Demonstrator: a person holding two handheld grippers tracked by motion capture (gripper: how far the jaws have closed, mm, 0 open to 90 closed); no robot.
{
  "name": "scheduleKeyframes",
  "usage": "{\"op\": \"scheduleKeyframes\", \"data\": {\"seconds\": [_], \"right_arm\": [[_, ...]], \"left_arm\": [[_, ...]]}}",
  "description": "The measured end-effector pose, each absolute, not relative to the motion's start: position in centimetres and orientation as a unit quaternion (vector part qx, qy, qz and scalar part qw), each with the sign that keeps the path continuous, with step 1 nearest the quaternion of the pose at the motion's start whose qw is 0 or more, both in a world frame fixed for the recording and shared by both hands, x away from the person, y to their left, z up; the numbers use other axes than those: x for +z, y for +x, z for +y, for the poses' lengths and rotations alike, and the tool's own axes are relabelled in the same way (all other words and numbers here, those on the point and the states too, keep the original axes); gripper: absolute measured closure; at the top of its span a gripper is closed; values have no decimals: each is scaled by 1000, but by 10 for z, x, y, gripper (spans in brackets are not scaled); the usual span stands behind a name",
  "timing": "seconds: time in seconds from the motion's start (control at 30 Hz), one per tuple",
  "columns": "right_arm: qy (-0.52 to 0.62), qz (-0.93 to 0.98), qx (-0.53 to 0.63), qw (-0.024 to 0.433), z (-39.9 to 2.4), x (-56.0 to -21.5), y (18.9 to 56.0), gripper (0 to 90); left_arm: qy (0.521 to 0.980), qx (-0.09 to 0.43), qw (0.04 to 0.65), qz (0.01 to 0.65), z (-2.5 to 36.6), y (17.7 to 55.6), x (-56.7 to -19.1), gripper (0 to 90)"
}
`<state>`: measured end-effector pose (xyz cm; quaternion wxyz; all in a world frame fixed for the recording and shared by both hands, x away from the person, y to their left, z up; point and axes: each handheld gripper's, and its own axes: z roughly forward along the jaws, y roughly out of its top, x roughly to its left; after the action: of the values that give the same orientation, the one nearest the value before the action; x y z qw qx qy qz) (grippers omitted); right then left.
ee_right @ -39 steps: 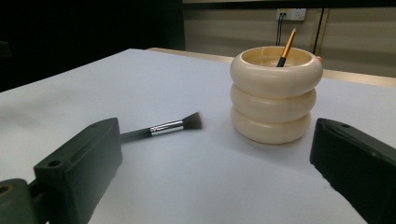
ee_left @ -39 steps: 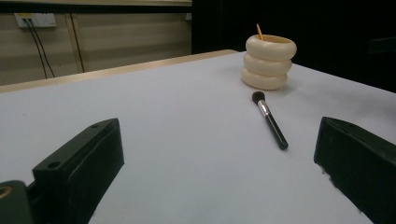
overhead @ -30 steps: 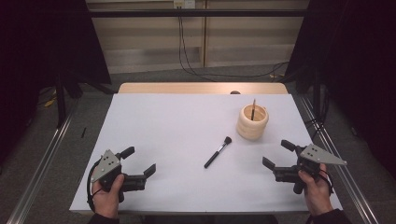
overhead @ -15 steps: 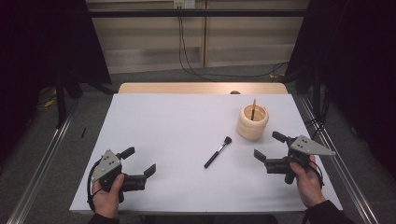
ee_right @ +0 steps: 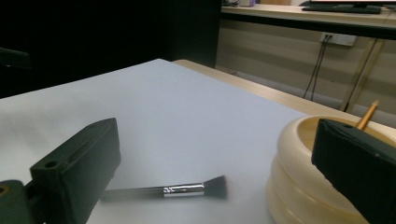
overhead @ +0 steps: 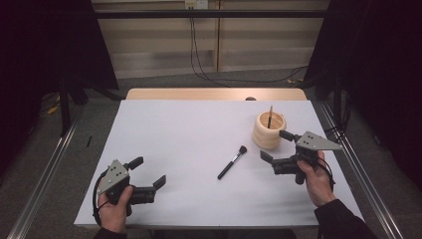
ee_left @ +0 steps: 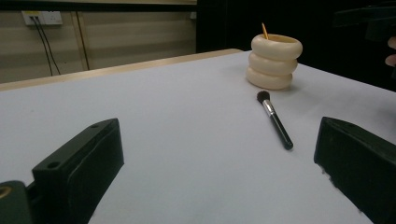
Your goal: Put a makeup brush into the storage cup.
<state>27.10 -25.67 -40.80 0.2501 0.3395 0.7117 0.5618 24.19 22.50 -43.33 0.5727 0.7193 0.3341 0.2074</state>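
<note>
A black-handled makeup brush lies flat on the white table, bristles toward a cream ribbed holder that has one thin stick standing in it. My right gripper is open, just right of the brush and in front of the holder, jaws empty. In the right gripper view the brush lies low between the jaws and the holder is close at right. My left gripper rests open at the front left, empty. The left gripper view has the brush and holder far ahead.
The white table top has a bare wooden strip along its far edge. Metal rails run down both sides of the table. Cables hang against the back wall.
My right gripper has moved left and forward from the table's right front toward the brush and holder. The left gripper has stayed put.
</note>
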Motion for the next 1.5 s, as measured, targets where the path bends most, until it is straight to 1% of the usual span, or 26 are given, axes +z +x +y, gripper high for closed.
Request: {"op": "scheduleKeyframes", "data": {"seconds": [0.2,0.43,0.5,0.63,0.97,1.03,1.2,1.27,1.3,1.5], "right_arm": [[312,728,563,235,-241,-406,282,11],[301,738,557,232,-226,-402,296,26],[311,737,551,239,-222,-400,300,40],[312,735,551,242,-216,-399,307,37],[302,733,560,238,-200,-398,326,26],[303,735,560,231,-198,-400,331,35],[315,732,557,233,-192,-400,339,81],[312,736,558,223,-190,-399,341,81],[311,738,555,225,-189,-398,342,80],[307,760,535,204,-186,-398,347,25]], "left_arm": [[720,205,574,331,225,242,-434,13],[721,209,571,332,225,242,-434,13],[723,209,571,328,225,242,-434,13],[721,208,571,331,225,242,-434,13],[723,208,571,330,225,242,-434,14],[723,207,572,329,225,243,-434,14],[724,204,571,329,225,243,-434,14],[723,205,571,330,225,243,-434,14],[723,206,571,331,225,243,-434,14],[725,206,568,329,225,243,-434,13]]}}
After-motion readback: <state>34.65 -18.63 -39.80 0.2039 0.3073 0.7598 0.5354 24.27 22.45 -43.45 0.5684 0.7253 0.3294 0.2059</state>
